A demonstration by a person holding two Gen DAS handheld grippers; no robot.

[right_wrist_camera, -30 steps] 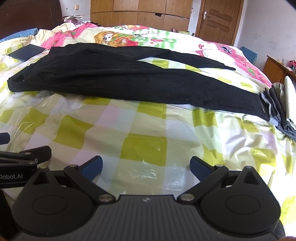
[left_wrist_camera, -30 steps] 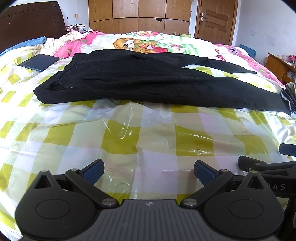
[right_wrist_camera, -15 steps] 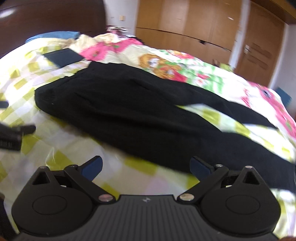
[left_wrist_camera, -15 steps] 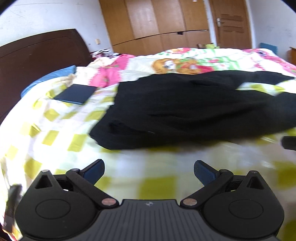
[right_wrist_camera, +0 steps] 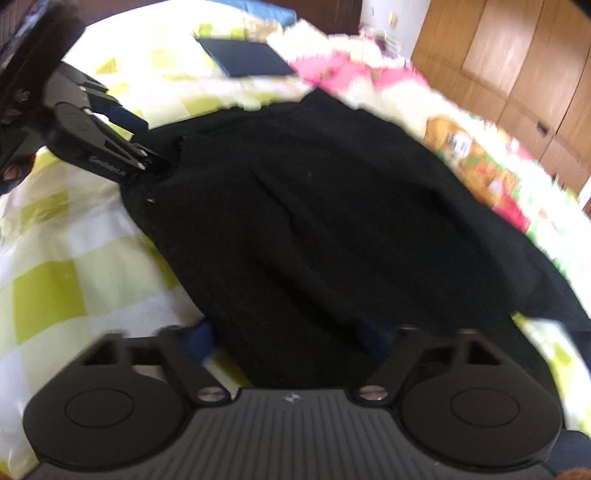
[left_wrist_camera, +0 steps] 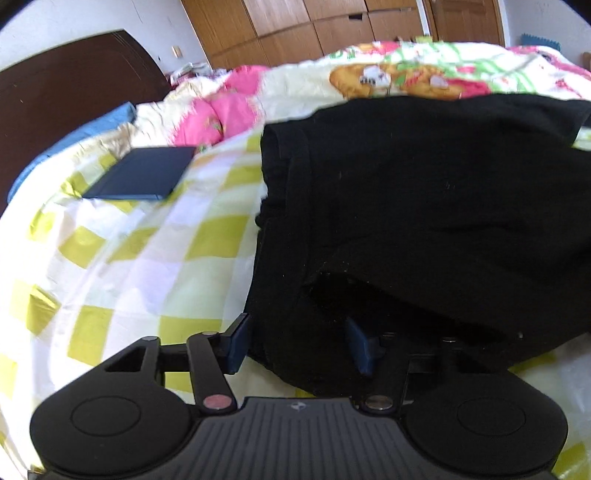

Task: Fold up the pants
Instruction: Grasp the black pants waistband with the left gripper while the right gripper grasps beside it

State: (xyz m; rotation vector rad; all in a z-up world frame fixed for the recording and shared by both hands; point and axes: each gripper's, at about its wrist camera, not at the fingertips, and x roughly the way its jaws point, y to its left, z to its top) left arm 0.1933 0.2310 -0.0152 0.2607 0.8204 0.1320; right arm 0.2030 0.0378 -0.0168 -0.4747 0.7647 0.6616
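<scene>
Black pants (left_wrist_camera: 424,192) lie spread across the yellow-checked bed sheet (left_wrist_camera: 122,258), waistband end toward the headboard. My left gripper (left_wrist_camera: 299,345) is at the near waistband corner. Its jaws are closing with a bunch of black fabric between them, and the left blue pad (left_wrist_camera: 238,343) stands just off the cloth's edge. In the right wrist view, which is motion-blurred, the pants (right_wrist_camera: 332,221) fill the middle. My right gripper (right_wrist_camera: 290,339) straddles their near edge, jaws closing around the fabric. The left gripper (right_wrist_camera: 155,162) shows there at the pants' far-left corner.
A dark blue flat book or tablet (left_wrist_camera: 144,171) lies on the sheet left of the waistband. Pink and cartoon-print bedding (left_wrist_camera: 406,77) lies beyond the pants. A dark wooden headboard (left_wrist_camera: 66,85) and wooden wardrobes (left_wrist_camera: 332,29) stand behind.
Both grippers swept from the open sheet in front of the pants toward the waistband end and onto the cloth. Their jaws have narrowed and black fabric now lies between the fingers.
</scene>
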